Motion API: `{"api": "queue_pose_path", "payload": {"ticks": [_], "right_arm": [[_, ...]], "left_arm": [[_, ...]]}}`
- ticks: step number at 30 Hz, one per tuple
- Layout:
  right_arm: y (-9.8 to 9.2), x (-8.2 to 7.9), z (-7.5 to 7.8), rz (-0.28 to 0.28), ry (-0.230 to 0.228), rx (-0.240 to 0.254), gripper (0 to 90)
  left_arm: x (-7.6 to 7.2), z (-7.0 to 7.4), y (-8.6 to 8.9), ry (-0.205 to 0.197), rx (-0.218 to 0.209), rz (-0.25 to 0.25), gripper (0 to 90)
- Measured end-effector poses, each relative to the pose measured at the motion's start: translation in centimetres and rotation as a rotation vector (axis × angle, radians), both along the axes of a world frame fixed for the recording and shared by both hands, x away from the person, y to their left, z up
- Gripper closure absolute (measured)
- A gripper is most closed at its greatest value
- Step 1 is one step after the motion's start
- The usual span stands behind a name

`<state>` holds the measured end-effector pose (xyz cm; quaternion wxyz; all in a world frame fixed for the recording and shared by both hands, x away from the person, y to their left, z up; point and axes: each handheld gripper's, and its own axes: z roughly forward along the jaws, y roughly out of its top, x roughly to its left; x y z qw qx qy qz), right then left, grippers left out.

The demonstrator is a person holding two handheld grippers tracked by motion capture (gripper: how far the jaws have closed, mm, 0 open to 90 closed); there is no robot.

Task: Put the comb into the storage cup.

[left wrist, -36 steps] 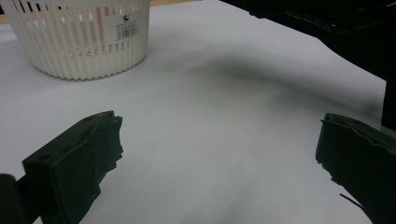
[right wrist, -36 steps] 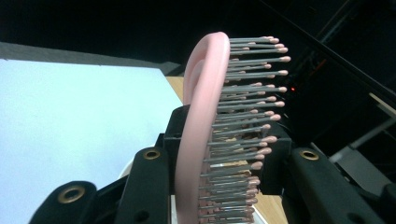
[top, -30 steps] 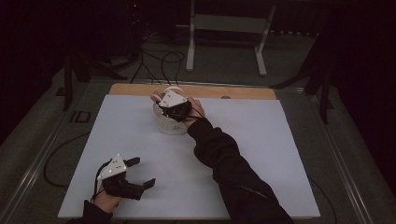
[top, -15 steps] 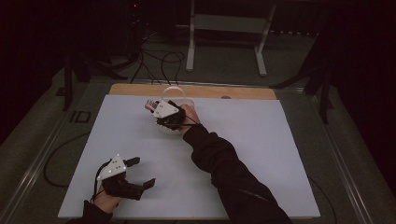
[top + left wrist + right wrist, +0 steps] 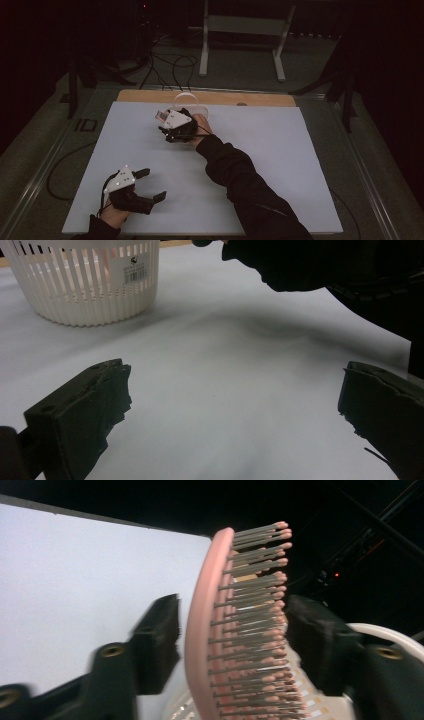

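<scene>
Looking along my right gripper [image 5: 232,630]: pink brush [image 5: 240,625] upright between just-opened jaws, pads clear, above basket [image 5: 85,280]; left gripper [image 5: 145,186] open, empty.

One hairbrush [image 5: 235,630], one basket [image 5: 85,285]

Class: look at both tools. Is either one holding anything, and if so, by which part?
Neither. The right tool has just opened around the pink plastic hairbrush, its pads apart from the head; the left tool stands open.

left tool [image 5: 150,186]: jaws wide, low over table | right tool [image 5: 230,640]: jaws just opening, arm outstretched
</scene>
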<state>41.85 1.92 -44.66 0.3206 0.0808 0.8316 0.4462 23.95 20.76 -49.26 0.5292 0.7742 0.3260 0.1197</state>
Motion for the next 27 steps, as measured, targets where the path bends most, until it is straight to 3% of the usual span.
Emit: {"api": "queue_pose_path", "payload": {"ticks": [2,7,14,27], "right_arm": [[0.1,-0.1,0.0,0.004,0.018,0.003,23.6],[0.1,-0.1,0.1,-0.010,0.049,0.021,14.2],[-0.2,0.0,0.4,-0.002,0.105,0.039,8.2],[-1.0,0.1,1.1,0.012,0.174,0.072,8.0]], "left_arm": [[0.0,0.0,0.0,0.002,-0.002,-0.001,0.0],[0.0,0.0,0.0,0.003,-0.001,-0.002,0.0],[0.0,-0.1,0.0,0.005,0.003,-0.003,0.0],[0.0,-0.1,0.0,0.003,0.004,-0.001,0.0]]}}
